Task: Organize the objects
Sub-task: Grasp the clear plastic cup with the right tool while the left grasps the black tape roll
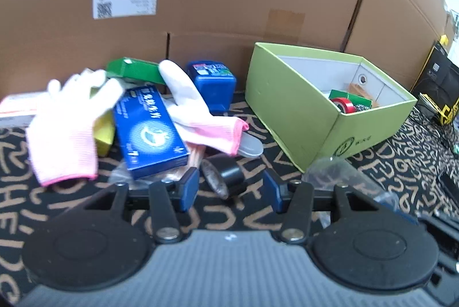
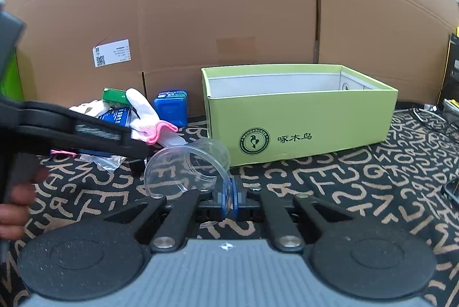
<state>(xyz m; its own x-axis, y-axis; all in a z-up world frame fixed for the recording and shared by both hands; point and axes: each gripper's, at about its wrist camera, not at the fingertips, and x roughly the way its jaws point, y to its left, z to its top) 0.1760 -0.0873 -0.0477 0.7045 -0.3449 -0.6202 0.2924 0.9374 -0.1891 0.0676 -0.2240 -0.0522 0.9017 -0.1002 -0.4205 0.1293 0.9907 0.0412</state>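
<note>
While the right gripper pinches the clear cup's rim, black tape lies between the left gripper's spread jaws.

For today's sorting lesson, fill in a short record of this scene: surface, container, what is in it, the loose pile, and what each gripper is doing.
surface: black cloth with tan letters
container: green box, open, standing right of the pile
in the box: red tape roll and some smaller items, hard to tell
loose pile: white-and-pink gloves, blue carton, blue tub, small green packet, black roll
left gripper: open, the black roll between its fingers, not pressed
right gripper: shut on the rim of a clear plastic cup lying on its side
</note>
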